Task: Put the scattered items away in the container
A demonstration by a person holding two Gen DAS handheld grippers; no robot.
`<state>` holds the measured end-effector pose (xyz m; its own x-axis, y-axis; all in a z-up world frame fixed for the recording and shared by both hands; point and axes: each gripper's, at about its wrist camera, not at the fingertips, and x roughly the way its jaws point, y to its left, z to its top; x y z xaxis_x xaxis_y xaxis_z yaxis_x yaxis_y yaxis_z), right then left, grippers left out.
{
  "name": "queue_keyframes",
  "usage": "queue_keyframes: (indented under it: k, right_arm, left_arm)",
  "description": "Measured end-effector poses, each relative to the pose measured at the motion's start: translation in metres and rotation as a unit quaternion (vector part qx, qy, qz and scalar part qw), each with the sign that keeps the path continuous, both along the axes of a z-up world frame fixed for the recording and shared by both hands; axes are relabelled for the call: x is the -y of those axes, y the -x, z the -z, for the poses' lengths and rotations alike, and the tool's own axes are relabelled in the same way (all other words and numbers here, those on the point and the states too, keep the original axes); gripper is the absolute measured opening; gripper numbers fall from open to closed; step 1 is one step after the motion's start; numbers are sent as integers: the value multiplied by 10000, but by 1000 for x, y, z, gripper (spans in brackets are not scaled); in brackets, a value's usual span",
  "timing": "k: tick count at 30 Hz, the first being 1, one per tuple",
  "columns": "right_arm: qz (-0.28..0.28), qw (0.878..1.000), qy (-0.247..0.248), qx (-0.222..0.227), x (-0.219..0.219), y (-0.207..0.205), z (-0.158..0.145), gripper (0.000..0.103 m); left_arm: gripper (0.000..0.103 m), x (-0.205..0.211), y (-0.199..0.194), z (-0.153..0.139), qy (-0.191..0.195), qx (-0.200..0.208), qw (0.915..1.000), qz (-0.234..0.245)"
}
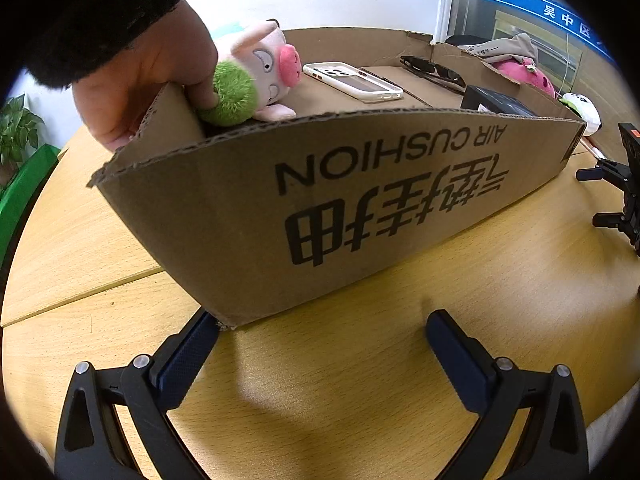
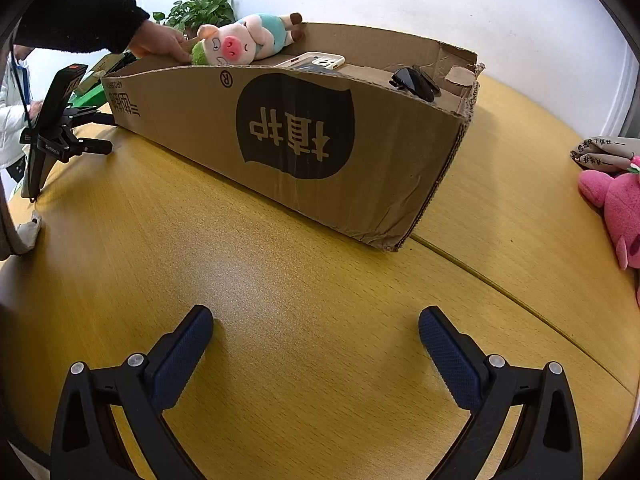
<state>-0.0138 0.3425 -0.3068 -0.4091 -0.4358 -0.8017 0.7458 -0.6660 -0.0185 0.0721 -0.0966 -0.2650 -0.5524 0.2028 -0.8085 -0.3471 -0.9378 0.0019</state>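
A brown cardboard box point(image 1: 248, 208) stands on the wooden table; it also shows in the right wrist view point(image 2: 400, 168). Inside lie a pink pig plush point(image 1: 264, 68) point(image 2: 244, 40), a white phone point(image 1: 352, 80) point(image 2: 316, 60), black sunglasses point(image 1: 432, 70) point(image 2: 412, 80) and a dark box point(image 1: 496, 102). A bare hand point(image 1: 148, 76) point(image 2: 160, 42) touches the plush at the box's corner. My left gripper point(image 1: 322, 324) is open and empty, its left fingertip by the box's near corner. My right gripper point(image 2: 316, 320) is open and empty over bare table.
A pink plush toy point(image 2: 616, 204) point(image 1: 524, 74) and a grey cloth bag point(image 2: 604, 152) lie on the table beyond the box. A black stand with a clamp point(image 2: 60, 128) point(image 1: 620, 192) sits beside the box. A potted plant point(image 2: 200, 8) stands behind.
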Motion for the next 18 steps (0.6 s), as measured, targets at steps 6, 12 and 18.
queue_keyframes:
  k: [6, 12, 18]
  right_arm:
    - [-1, 10000, -4, -1, 0, -1, 2, 103]
    - [-3, 10000, -8, -3, 2, -2, 3, 103]
    - [-5, 10000, -11, -5, 4, -2, 4, 103]
  left_arm:
    - [103, -2, -1, 1, 3, 1, 10000, -2]
    - [103, -3, 1, 2, 5, 2, 10000, -1]
    - [103, -4, 2, 3, 6, 3, 10000, -1]
